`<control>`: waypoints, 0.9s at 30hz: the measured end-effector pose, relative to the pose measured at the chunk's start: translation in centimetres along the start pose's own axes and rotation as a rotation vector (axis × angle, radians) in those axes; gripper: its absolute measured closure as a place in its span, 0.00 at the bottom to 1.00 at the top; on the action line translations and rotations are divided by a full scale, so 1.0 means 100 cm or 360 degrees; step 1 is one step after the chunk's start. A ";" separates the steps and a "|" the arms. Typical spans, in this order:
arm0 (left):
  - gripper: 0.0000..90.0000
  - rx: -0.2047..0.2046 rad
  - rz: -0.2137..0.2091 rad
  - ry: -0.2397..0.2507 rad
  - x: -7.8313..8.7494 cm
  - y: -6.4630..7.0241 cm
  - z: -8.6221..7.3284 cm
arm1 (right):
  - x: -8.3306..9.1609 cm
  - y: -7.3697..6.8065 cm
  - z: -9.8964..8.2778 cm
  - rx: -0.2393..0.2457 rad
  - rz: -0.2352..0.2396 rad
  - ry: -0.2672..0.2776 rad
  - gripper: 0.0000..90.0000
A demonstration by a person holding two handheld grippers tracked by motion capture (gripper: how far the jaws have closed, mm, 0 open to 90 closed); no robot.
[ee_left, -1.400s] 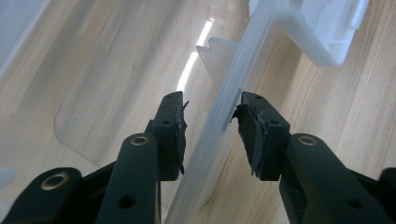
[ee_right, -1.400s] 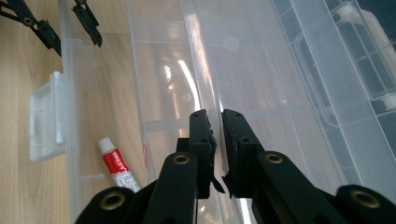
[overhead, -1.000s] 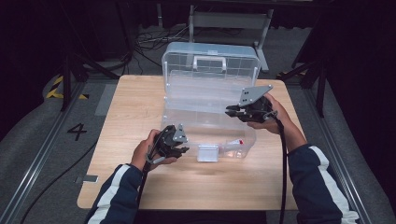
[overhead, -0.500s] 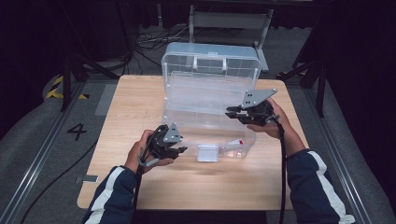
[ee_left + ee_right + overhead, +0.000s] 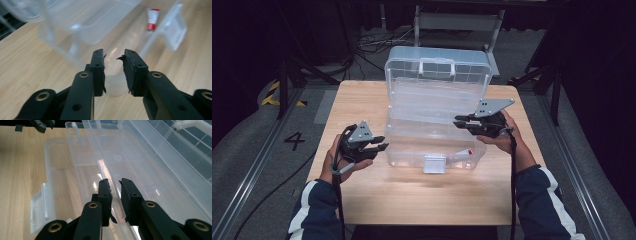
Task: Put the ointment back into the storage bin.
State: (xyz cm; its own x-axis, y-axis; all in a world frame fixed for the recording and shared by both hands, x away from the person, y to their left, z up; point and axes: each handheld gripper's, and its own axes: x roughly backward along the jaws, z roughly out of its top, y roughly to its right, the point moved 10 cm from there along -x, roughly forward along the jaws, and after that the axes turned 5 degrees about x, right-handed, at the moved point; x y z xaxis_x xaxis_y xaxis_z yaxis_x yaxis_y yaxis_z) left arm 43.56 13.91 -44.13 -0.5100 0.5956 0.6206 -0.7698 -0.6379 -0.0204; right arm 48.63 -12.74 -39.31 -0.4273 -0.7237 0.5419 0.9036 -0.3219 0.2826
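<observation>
A clear plastic box (image 5: 408,150) stands open on the wooden table, its lid (image 5: 437,67) upright at the back. A clear inner tray (image 5: 437,105) lies tilted over the box. My right gripper (image 5: 458,122) is shut on the tray's right rim, and the rim (image 5: 105,172) runs between its jaws (image 5: 115,182). My left gripper (image 5: 383,143) is at the box's left front corner with its jaws (image 5: 113,56) apart. They have just been closing, and the box's rounded corner (image 5: 115,86) shows in the gap unpressed. A red and white tube (image 5: 464,154) (image 5: 152,18) lies inside at the front right.
The box's front latch (image 5: 434,164) (image 5: 175,30) hangs over bare table (image 5: 427,200). My left gripper (image 5: 42,123) also shows at the top left of the right gripper view. The table's left part (image 5: 352,105) is bare wood, with dark floor and cables beyond the edges.
My left hand has moved left, from the box's front wall to its left front corner. The right hand and the tray have stayed put.
</observation>
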 end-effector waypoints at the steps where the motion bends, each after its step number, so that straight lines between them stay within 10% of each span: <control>1: 0.81 0.0014 0.0008 0.0010 0.000 -0.005 -0.001 | 0.000 0.000 0.000 0.0001 -0.0001 -0.0001 0.87; 16: 1.00 0.0207 0.0080 0.0179 -0.017 -0.062 0.048 | 0.000 -0.006 -0.002 0.0016 -0.0024 -0.0020 0.87; 27: 1.00 0.0162 0.0147 0.0274 -0.024 -0.070 0.114 | 0.001 -0.009 -0.004 0.0034 -0.0007 -0.0037 0.87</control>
State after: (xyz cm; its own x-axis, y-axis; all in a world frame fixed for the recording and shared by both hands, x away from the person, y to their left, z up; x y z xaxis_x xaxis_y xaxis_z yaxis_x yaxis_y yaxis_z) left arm 54.54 11.41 -36.54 -0.6414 0.6013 0.4766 -0.6785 -0.7345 0.0135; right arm 47.78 -12.76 -39.80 -0.4323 -0.7077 0.5589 0.9009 -0.3121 0.3017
